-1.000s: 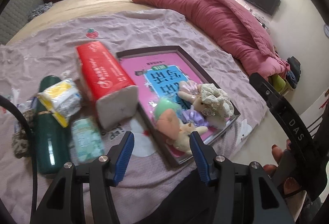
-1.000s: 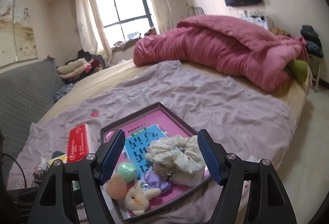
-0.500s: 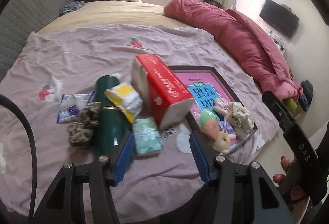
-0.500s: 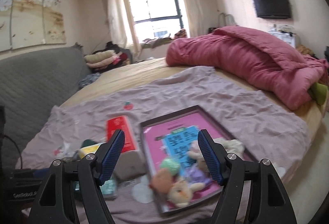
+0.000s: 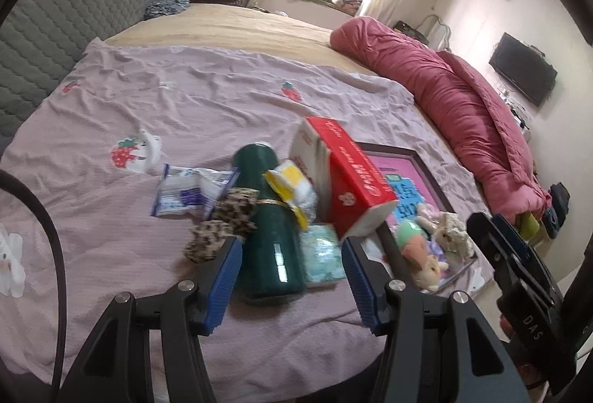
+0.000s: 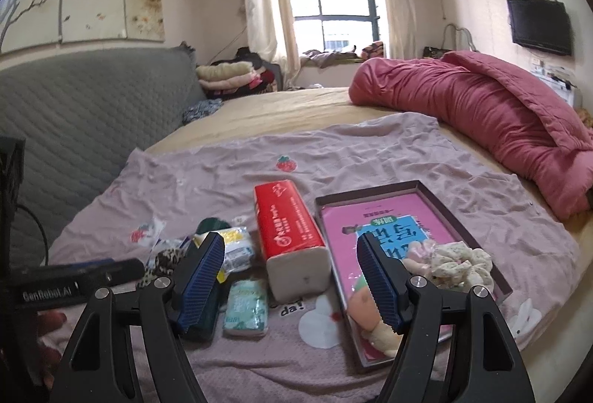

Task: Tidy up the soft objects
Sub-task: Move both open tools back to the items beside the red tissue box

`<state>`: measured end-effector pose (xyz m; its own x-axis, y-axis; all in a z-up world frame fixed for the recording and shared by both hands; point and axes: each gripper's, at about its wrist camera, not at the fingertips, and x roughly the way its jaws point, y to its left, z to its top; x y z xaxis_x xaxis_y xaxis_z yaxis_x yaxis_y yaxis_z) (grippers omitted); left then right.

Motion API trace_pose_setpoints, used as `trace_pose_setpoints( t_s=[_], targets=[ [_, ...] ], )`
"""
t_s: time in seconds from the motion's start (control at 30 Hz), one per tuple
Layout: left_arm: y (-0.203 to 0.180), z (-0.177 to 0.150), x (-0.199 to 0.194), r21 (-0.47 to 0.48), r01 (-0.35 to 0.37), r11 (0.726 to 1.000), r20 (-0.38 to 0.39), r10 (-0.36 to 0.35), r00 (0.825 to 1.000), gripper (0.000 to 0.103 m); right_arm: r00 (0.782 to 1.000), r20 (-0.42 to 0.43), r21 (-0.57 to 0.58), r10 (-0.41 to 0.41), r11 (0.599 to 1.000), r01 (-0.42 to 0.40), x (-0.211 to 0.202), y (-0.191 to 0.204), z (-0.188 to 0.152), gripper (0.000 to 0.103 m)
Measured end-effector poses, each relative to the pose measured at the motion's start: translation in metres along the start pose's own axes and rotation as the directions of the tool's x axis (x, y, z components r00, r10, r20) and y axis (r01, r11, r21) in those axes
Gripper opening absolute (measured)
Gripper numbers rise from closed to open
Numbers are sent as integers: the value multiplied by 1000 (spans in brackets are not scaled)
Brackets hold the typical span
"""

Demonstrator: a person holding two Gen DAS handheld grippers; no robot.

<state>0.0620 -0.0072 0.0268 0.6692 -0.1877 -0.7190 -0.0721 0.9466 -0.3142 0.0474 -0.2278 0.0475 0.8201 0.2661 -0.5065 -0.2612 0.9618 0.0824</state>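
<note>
Both my left gripper (image 5: 291,271) and right gripper (image 6: 291,277) are open and empty, and the leopard scrunchie (image 5: 222,223) beside the bottle (image 5: 268,217) on the bed looks light and squishy, so I'd pinch its puffy middle.

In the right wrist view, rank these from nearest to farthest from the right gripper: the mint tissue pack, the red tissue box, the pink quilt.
1. Mint tissue pack: lying between the open fingers of the right gripper, low in the view.
2. Red tissue box: just behind the pack, centre.
3. Pink quilt: far across the bed, upper right.
</note>
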Motion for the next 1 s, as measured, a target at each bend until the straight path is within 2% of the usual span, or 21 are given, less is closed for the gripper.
trace_pose_setpoints(
  t_s=[0.2,0.47,0.7,1.0],
  targets=[
    [34,0,6,-58,-24,998,-10,23,1000,56,999,-42,-28,10,1000,-11,12,9,-7,75],
    [64,-3,22,-99,-45,994,-39,41,998,56,983,-179,-37,34,998,-41,52,23,-25,75],
    [76,-4,49,-134,-15,991,-88,3,996,56,961,-273,-3,54,998,-57,87,27,-41,75],
    [77,2,83,-125,-24,992,-134,7,991,56,935,-349,5,63,998,-65,120,33,-56,75]
  ],
)
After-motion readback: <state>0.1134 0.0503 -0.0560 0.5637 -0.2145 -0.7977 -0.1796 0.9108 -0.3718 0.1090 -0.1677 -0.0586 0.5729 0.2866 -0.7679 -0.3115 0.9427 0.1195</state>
